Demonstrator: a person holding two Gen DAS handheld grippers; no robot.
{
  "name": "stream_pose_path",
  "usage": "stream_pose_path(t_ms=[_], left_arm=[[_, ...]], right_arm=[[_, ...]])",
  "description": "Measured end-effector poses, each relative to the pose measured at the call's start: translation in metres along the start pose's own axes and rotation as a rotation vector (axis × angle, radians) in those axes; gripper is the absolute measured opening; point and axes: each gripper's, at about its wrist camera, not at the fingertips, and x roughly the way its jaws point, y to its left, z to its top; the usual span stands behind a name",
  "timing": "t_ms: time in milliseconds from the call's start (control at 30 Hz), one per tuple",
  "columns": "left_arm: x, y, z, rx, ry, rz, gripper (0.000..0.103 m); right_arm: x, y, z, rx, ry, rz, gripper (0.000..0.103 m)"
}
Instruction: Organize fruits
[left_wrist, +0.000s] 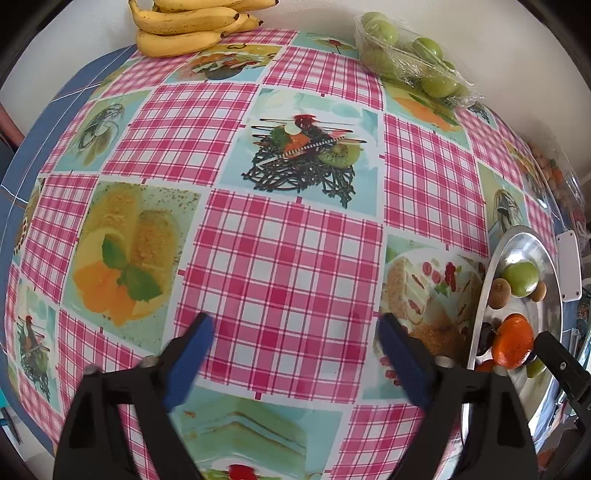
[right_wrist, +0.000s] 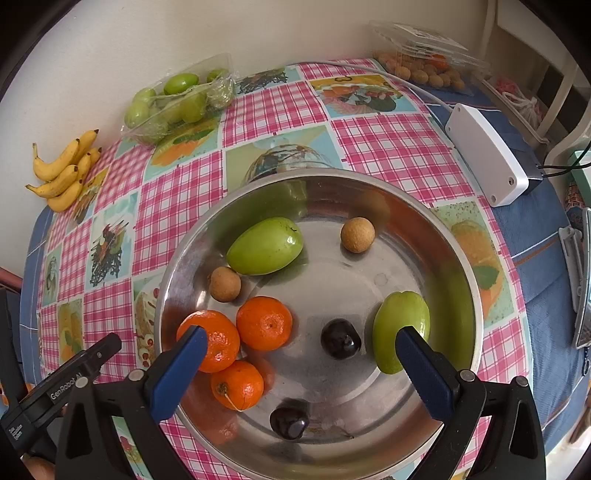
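Steel bowl (right_wrist: 469, 280), mixed fruit, three tangerines (right_wrist: 264, 323)

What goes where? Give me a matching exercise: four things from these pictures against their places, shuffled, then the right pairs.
Things:
1. bananas
2. tangerines
3. white box
4. wrapped green fruit

Places:
A. inside the metal bowl
B. far left table edge, by the wall
C. on blue cloth, right of the bowl
D. in a clear tray at the wall, beyond the bowl

Pairs: 1-B, 2-A, 3-C, 4-D
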Motion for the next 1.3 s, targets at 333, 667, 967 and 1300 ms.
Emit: stream_pose_path(t_ms=[333, 667, 967, 1300], left_arm=[[-0.004, 0.005, -0.002, -0.020, -0.016, -0.013, 0.098], [-0.032, 0.006, -0.009, 0.012, -0.129, 0.039, 0.098], [-0.057, 0.011, -0.021, 0.023, -0.212, 0.101, 0.098], [-0.072, 0.022, -0.039, 0.047, -0.198, 0.170, 0.098]], right_arm=[[-0.001, 0.005, -0.001, -0.021, -0.007, 0.009, 0.103], [-0.007, 0.017, -0.005, -0.049, -0.017, 0.011, 0.103], [-0.018, 0.031, -0.017, -0.081, -0.036, 0.022, 0.103], [-0.033, 0.041, -0.037, -0.096, -0.067, 0.015, 0.103]])
